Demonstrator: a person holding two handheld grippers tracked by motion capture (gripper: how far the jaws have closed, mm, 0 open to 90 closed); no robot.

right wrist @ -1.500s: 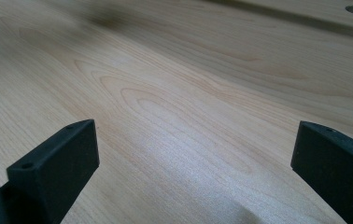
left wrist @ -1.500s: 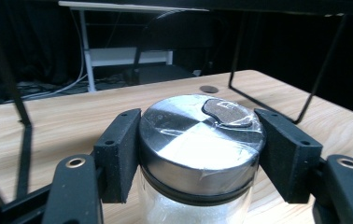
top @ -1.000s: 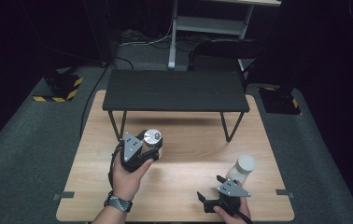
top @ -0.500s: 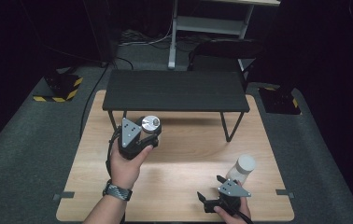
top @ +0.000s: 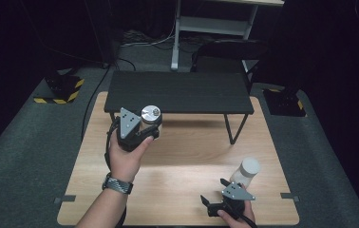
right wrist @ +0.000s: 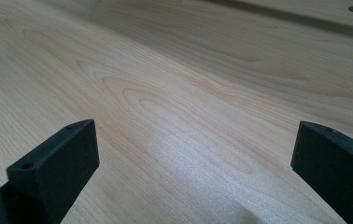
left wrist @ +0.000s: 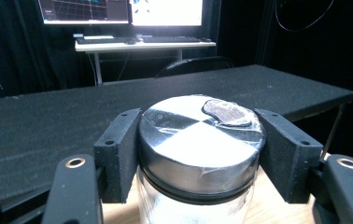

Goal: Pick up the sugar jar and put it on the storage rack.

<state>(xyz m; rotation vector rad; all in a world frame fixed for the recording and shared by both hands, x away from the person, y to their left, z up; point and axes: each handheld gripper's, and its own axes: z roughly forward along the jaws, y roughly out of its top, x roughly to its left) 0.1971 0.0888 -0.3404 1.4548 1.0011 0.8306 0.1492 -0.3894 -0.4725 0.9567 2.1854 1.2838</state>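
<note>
Jar (left wrist: 198,154) w/ the silver lid sits clamped between the left gripper (top: 137,129) pads, upright, long axis vertical, lid just above jaw tops. Straight ahead of that gripper: black shelf (top: 177,92), its top roughly level w/ the lid, so the jar needs to go fwd and a bit up. Right gripper (top: 225,202) is well off, jaws wide apart over bare table (right wrist: 174,93), white-capped bottle (top: 246,172) just ahead of it. Vs a sec ago: left hand's higher, closer to the shelf; right hasn't budged.
</note>
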